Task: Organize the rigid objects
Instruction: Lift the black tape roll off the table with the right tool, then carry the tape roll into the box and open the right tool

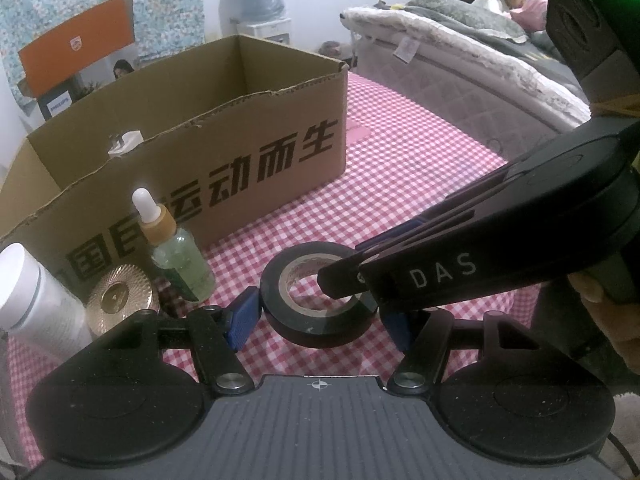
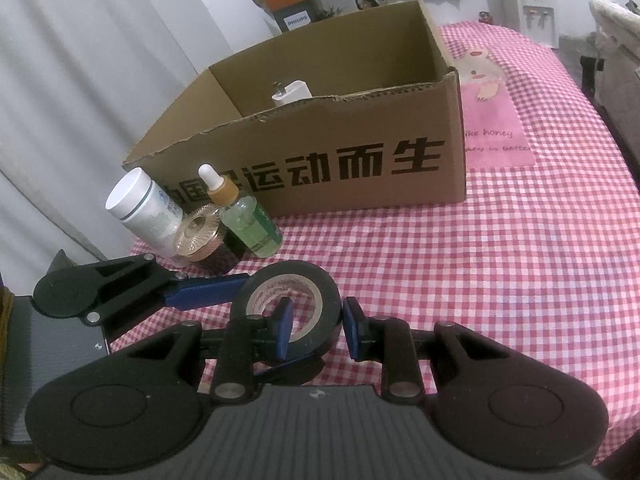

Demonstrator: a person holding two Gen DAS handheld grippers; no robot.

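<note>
A roll of black tape (image 2: 294,312) stands tilted on a worktop (image 2: 500,280) covered in pink-and-white checked cloth, gripped by two tools at once. The left hand-held gripper (image 1: 320,316) brackets the roll from outside, its blue pads against the outer rim at nine and three o'clock. The right hand-held gripper (image 2: 316,326) pinches the roll's wall, one pad inside the core hole and the other on the outer face. At eleven o'clock from the tape stands a cluster: a white bottle (image 2: 140,208), a gold ribbed lid (image 2: 198,230) and a green dropper bottle (image 2: 244,220). Behind them, at twelve o'clock, sits an open cardboard box (image 2: 340,160) printed with black characters, a white plug adapter (image 2: 290,94) lying inside.
</note>
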